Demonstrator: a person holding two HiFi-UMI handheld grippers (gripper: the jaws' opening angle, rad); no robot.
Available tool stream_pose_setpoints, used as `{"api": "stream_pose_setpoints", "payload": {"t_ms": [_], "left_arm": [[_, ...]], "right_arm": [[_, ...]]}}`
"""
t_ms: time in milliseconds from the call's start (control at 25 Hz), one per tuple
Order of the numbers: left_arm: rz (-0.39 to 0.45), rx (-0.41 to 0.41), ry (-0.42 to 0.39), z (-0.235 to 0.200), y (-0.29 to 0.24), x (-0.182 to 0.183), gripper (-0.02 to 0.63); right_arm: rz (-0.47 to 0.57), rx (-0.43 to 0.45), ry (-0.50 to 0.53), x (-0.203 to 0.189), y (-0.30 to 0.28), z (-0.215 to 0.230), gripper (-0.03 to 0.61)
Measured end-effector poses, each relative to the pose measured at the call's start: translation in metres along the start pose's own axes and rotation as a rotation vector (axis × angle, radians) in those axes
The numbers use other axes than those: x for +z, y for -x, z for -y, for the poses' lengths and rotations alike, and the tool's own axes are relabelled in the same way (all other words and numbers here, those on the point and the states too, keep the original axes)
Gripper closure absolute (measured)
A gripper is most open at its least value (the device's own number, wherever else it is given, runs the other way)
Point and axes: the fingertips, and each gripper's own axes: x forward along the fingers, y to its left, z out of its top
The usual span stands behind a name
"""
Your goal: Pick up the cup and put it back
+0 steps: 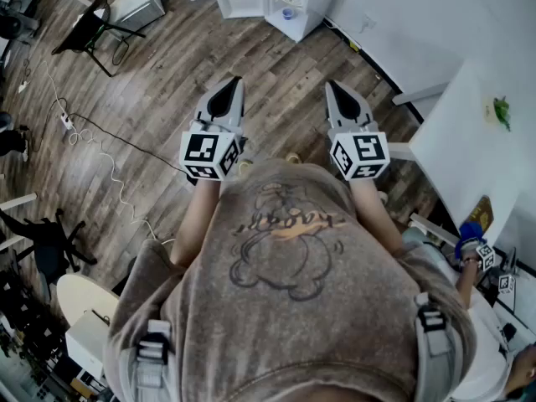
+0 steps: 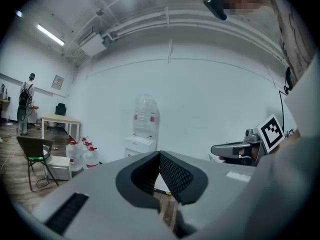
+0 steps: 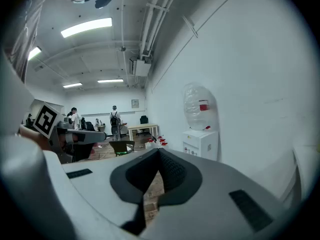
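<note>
This is a shared office or lab workroom. It has a grey-brown wood-plank floor with a white power strip and trailing cable, a black swivel office chair and a plain white work surface by bare white walls. A white floor-standing water dispenser topped with a clear plastic bottle stands beside spare red-capped water jugs (several, clustered on the floor). Long fluorescent tube lights and exposed white ceiling pipes run overhead, and people stand far down the room.
</note>
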Motion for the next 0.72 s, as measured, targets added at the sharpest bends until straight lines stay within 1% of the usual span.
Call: {"api": "stream_pose_setpoints", "payload": {"t_ms": [240,400,520,720], "left_arm": [[0.002,0.027,-0.007,-0.011,0.005,-0.003,0.611],[-0.007,0.030,0.001,-0.011,0.001,-0.005,0.611],[-0.012,0.029,0.005,-0.006,-0.008,-0.005,0.611],[-0.024,0.040,0.013,0.008,-0.028,-0.012,0.611]], "right_arm": [[0.000,0.001,0.010,-0.001,0.000,0.000,0.580],[0.017,0.033,-0.025,0.000,-0.001,0.000,0.583],[-0.005,0.030,-0.027,-0.004,-0.002,0.009,0.581],[-0.043,0.052,-0.020,-0.017,-0.001,0.030,0.578]]}}
